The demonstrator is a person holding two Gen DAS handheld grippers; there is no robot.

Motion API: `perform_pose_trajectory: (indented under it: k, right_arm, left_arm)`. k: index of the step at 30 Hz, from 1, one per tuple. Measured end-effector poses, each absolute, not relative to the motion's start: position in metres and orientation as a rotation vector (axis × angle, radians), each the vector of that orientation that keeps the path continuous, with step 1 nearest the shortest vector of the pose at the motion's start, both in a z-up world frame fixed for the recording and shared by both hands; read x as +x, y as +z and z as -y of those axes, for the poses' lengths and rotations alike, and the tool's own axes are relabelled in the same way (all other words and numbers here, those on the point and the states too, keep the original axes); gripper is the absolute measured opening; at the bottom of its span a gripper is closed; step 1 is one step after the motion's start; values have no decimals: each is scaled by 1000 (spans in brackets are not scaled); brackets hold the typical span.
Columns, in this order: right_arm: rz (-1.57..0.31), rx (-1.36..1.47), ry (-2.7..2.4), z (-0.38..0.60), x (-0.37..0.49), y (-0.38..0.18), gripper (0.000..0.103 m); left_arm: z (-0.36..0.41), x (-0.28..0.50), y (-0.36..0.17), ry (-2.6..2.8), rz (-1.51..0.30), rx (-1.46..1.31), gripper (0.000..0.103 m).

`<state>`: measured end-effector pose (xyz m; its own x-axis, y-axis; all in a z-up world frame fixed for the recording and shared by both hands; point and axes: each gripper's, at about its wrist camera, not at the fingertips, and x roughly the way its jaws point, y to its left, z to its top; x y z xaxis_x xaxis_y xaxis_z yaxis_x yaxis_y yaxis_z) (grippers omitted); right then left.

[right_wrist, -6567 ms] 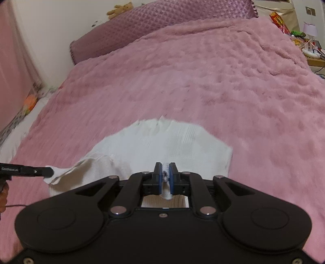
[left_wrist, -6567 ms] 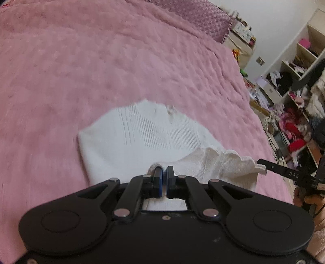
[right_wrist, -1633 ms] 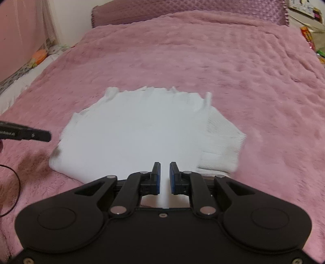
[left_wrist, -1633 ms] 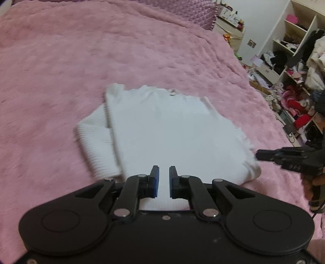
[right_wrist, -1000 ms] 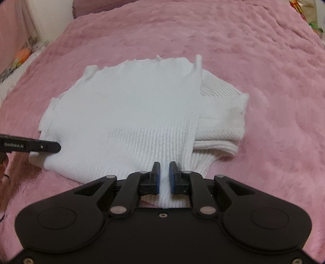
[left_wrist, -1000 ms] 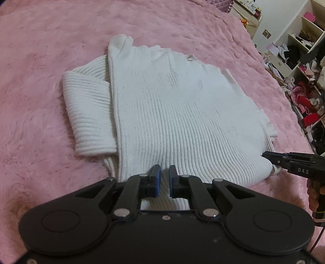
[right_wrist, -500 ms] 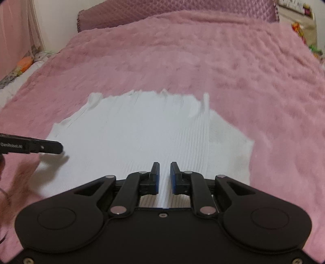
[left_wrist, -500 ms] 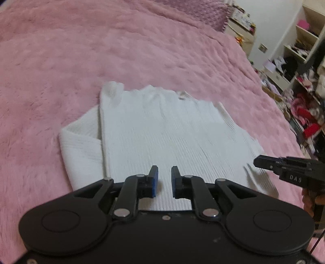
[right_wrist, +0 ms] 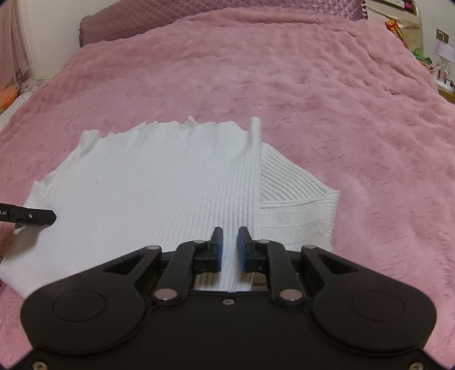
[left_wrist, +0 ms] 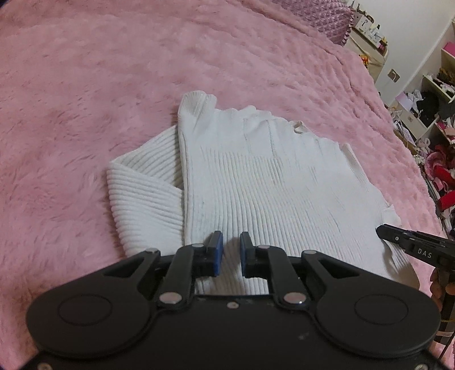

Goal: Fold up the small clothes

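Note:
A white ribbed sweater [left_wrist: 270,185] lies flat on the pink fleece blanket [left_wrist: 85,85], with one sleeve [left_wrist: 142,193] folded in beside the body. My left gripper [left_wrist: 231,250] hovers over its near edge, jaws a little apart and nothing between them. In the right wrist view the sweater [right_wrist: 156,185] fills the middle and the folded sleeve [right_wrist: 293,193] lies to the right. My right gripper [right_wrist: 229,242] hangs over the near hem with only a slit between its pads, gripping nothing. Each gripper's tip shows in the other view: right gripper [left_wrist: 382,231], left gripper [right_wrist: 52,217].
The pink blanket [right_wrist: 341,85] runs far beyond the sweater on all sides. A purple quilted pillow [right_wrist: 170,17] lies at the head of the bed. Cluttered shelves [left_wrist: 438,113] stand off the bed's right side, a nightstand [right_wrist: 443,65] nearby.
Both grippers have let go of the sweater they held earlier, and it now lies folded flat. Over the last second both drew back from it. The left jaws parted slightly.

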<state>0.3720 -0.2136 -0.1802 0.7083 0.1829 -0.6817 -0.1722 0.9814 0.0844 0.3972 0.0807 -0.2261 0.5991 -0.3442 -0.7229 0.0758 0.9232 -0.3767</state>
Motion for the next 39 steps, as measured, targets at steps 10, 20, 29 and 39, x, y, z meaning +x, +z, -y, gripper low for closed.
perform_pose_trajectory:
  k: [10,20,29,39]
  right_arm:
    - [-547,-207,402,135,314,-133,57]
    - [-478,-626,615,19,247,-168,55]
    - [-530,-621,675,-10,244,-189,52]
    - [-546,-647,674,-22,249,-204,52]
  left_arm:
    - [-109,394,-185,-225,-799,-284,35]
    - [-168,427,-179,-124,-798,-391,37]
    - [-171,455,-200,-138,-864,-413,37]
    - [-160,476,-216,-168,-891,-383,38]
